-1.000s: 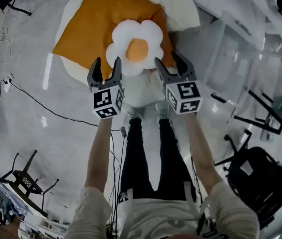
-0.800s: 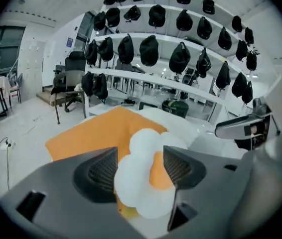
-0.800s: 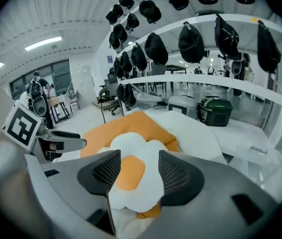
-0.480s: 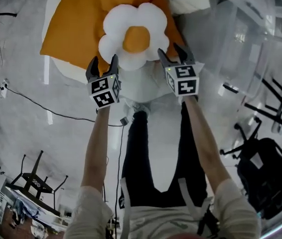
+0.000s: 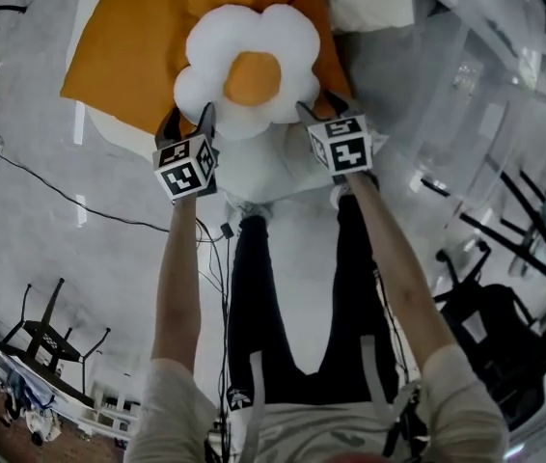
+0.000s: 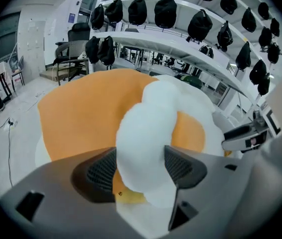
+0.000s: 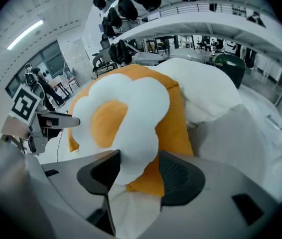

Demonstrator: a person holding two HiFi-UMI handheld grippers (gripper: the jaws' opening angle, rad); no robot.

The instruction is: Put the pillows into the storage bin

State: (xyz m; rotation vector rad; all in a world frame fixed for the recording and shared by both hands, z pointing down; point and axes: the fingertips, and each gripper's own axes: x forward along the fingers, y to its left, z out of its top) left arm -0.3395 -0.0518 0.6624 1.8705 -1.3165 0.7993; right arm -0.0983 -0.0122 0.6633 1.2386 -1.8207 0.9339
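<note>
Head view: the flower pillow (image 5: 246, 70) lies face-up on the orange pillow (image 5: 128, 46), round with no long axis, flanked by the left tool (image 5: 188, 119) and right tool (image 5: 321, 104); no pillow is judged binned yet. Left gripper view: a white petal (image 6: 148, 133) is pinched between the pads. Right gripper view: the jaws are set apart around another petal, only one pad touched.
</note>
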